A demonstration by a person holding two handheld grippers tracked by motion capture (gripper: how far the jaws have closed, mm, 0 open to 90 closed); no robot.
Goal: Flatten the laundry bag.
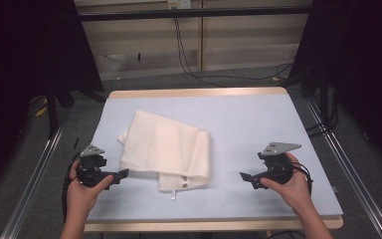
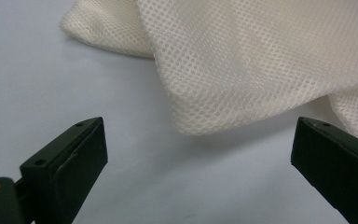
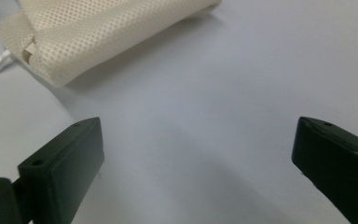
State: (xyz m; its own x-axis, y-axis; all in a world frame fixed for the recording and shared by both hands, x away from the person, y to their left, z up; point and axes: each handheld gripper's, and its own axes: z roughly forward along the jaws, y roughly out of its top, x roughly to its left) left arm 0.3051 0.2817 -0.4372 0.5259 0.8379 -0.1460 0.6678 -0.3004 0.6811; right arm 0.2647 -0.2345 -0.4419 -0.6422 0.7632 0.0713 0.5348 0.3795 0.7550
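The folded cream towel (image 1: 166,149) is laid at the desk (image 1: 258,124) centre. The left gripper (image 1: 122,174) at 8 o'clock and the right gripper (image 1: 246,178) at 4 o'clock are held apart, empty.

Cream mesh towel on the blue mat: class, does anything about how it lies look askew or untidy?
Yes. The cream mesh towel lies skewed to the edges of the blue mat. Its fold is uneven: a lower layer pokes out at the near edge, where a small white tag sticks out. Both grippers are open and apart from it.
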